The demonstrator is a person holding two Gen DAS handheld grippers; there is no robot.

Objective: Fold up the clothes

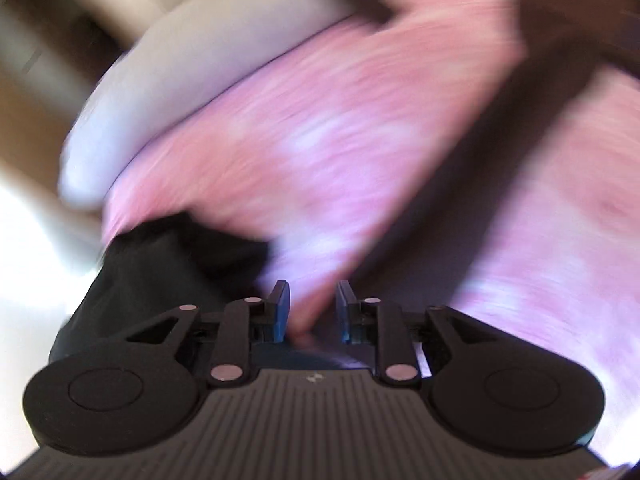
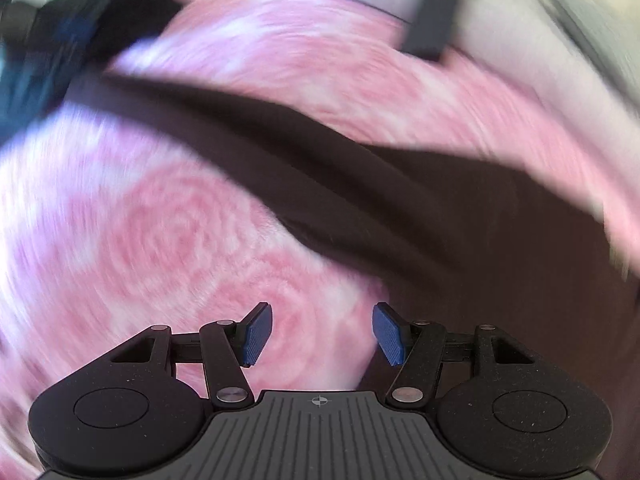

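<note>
A pink and white tie-dye garment [image 1: 340, 128] fills both views, and both are smeared by motion. My left gripper [image 1: 312, 304] has its blue pads close together with a fold of the pink fabric pinched between them. My right gripper [image 2: 322, 332] hangs open over the garment [image 2: 160, 220], and nothing lies between its blue pads. A dark band [image 2: 360, 184] crosses the fabric diagonally; I cannot tell whether it is shadow or dark cloth.
A black cloth [image 1: 160, 272] lies just left of the left gripper. A white padded surface [image 1: 180, 60] borders the garment on the far side. A dark rectangular object [image 2: 430, 16] sits at the garment's far edge. A blurred dark and blue shape [image 2: 60, 40] is at top left.
</note>
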